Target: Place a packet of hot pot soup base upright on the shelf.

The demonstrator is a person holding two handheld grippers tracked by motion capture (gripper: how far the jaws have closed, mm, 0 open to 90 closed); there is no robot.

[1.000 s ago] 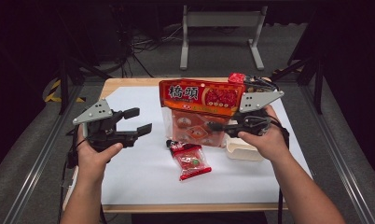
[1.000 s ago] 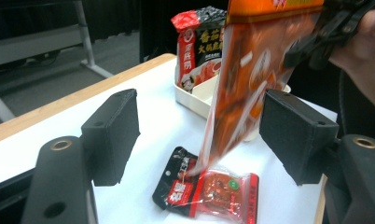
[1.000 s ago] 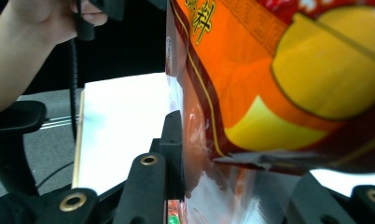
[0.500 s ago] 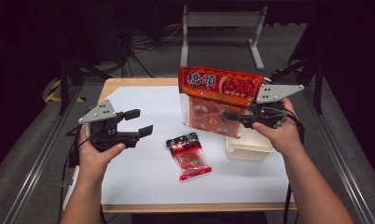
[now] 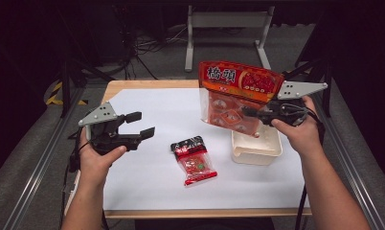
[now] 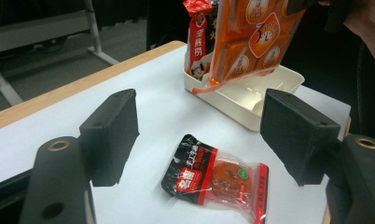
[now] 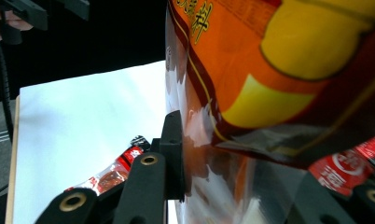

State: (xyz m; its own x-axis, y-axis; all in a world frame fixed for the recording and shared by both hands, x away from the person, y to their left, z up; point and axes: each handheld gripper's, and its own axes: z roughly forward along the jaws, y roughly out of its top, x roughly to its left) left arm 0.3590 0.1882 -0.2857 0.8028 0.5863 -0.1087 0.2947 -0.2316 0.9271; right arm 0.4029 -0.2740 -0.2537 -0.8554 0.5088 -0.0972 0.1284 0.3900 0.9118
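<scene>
Orange printed snack bag [image 5: 238,98] is hanging above the cream plastic tray [image 5: 255,149] in the high view, clamped by the right gripper [image 5: 248,112]. Left gripper view: its released jaws are framing a small red-black packet [image 6: 216,175], untouched. Right gripper view: jaws are pinching the bag's clear film, so lowering and packet pickup probably remain.

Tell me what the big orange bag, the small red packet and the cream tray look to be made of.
Big orange bag: glossy plastic film, seemingly; its lower part is clear and shows glare. Small red packet: shiny printed film with a clear window and a crimped edge. Cream tray: probably moulded rigid plastic, smooth and matte, with rounded corners and inner dividers.
</scene>
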